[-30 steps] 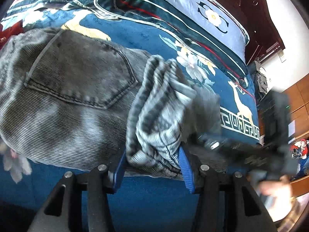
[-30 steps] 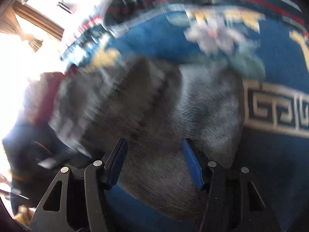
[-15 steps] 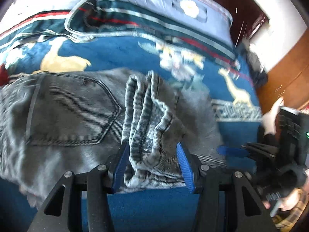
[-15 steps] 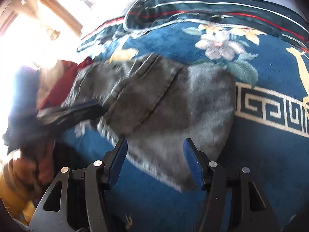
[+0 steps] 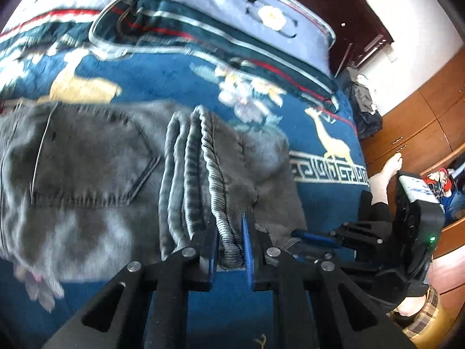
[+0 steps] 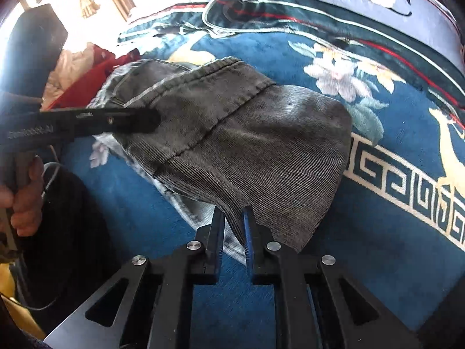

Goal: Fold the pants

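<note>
Grey corduroy pants (image 5: 87,160) lie on the blue patterned blanket (image 5: 162,78), back pocket up at the left. Their legs are folded over, and the hems are bunched in ridges (image 5: 197,174). My left gripper (image 5: 229,224) is closing, and its blue pads pinch one of these ridges at the near edge. To its right, my right gripper (image 5: 308,237) reaches in low beside the cloth. In the right wrist view the right gripper (image 6: 234,218) is shut on the near edge of the pants (image 6: 261,145), and the left gripper (image 6: 139,119) comes in from the left onto the fabric.
A striped pillow (image 5: 232,29) lies at the head of the bed against a dark headboard (image 5: 334,0). Wooden drawers (image 5: 421,133) stand to the right, with a heap of clothes (image 5: 363,101) beside them. Red cloth (image 6: 96,69) lies beyond the pants. A hand (image 6: 26,192) holds the left gripper's handle.
Both grippers went from wide open to pinched on the pants' near edge. The right gripper moved from over the cloth to its edge, and the left view steadied over the bunched hems.
</note>
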`<state>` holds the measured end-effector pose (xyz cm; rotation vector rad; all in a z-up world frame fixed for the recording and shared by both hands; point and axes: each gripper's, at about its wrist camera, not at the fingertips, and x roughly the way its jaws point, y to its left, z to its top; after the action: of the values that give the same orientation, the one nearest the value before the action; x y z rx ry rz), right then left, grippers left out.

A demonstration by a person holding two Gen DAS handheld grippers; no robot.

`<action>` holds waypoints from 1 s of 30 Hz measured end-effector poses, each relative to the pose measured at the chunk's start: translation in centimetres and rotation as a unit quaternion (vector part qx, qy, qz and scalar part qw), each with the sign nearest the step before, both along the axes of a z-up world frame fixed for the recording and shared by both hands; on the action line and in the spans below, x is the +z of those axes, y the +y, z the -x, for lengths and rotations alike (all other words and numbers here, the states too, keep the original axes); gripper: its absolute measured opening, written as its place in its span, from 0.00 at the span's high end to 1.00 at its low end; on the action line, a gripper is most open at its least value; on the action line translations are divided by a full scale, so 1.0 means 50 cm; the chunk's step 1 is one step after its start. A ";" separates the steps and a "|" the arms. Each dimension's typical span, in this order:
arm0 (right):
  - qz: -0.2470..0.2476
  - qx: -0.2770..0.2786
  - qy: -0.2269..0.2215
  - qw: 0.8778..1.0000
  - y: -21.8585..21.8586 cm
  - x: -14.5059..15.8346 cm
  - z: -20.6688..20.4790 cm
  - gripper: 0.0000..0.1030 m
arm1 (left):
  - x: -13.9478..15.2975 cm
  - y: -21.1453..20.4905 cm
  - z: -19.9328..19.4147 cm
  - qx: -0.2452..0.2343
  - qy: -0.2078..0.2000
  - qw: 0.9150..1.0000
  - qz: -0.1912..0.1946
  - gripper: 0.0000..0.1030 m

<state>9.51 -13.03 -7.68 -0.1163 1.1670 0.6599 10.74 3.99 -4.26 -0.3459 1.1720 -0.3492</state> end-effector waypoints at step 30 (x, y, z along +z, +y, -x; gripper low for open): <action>-0.030 0.065 -0.028 0.997 0.219 0.087 0.009 0.42 | 0.064 0.336 0.020 0.165 -0.010 0.982 -0.096 0.16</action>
<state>9.06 -2.06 -3.33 -0.1600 1.0918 0.7999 9.74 20.80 -1.06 -0.3598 1.0956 0.0491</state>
